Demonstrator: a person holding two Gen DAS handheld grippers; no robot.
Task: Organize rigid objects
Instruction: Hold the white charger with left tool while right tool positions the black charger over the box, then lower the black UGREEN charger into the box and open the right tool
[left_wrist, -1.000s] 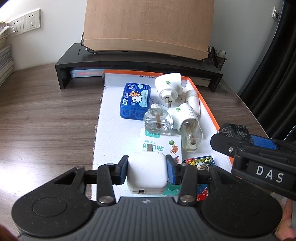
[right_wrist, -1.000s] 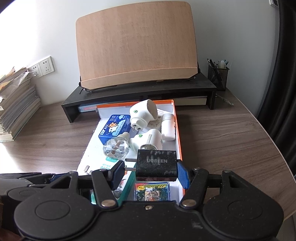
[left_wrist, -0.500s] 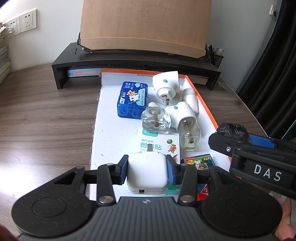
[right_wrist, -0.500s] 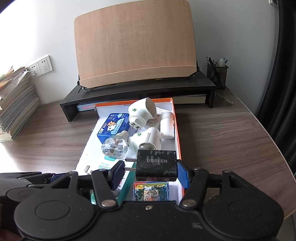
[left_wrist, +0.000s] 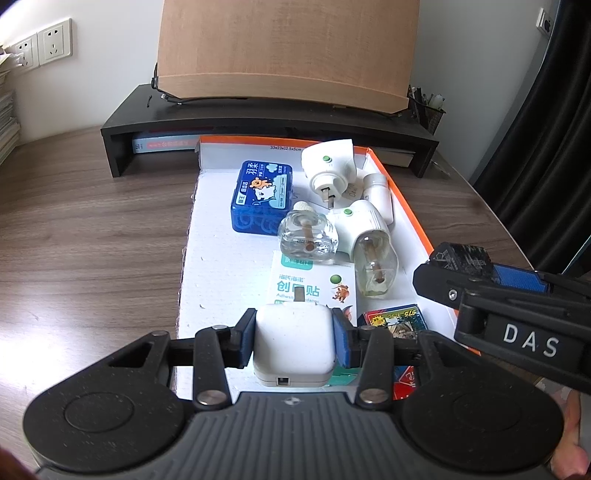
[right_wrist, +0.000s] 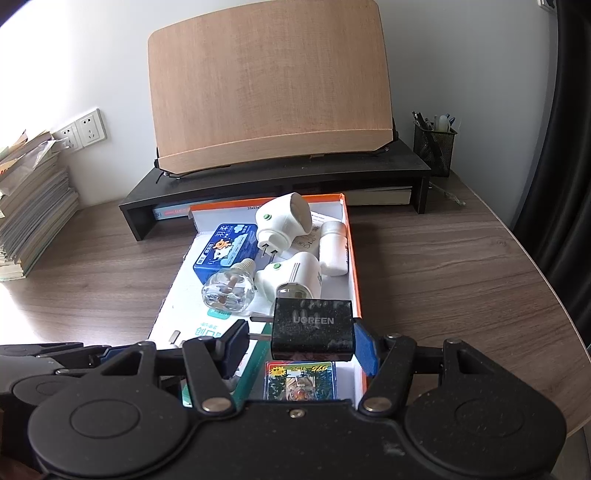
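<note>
My left gripper (left_wrist: 293, 338) is shut on a white charger block (left_wrist: 293, 350), held over the near end of a shallow white box with an orange rim (left_wrist: 221, 258). My right gripper (right_wrist: 301, 345) is shut on a black UGREEN charger (right_wrist: 312, 328), its prongs against the left pad, above the box's near right corner. In the left wrist view that black charger (left_wrist: 461, 258) shows at the right. Inside the box lie a blue tin (left_wrist: 262, 201), two white plug-in heaters (left_wrist: 328, 166) (left_wrist: 362, 221), a clear bottle (left_wrist: 308, 236), a small white bottle (left_wrist: 378, 195), a plaster packet (left_wrist: 314, 288) and a picture card (left_wrist: 395, 321).
A black desk riser (left_wrist: 258, 122) with a wooden board (right_wrist: 266, 92) on it stands behind the box. A mesh pen cup (right_wrist: 434, 147) sits at the back right and a pile of books (right_wrist: 33, 206) at the left. Dark curtains (right_wrist: 561, 147) hang on the right.
</note>
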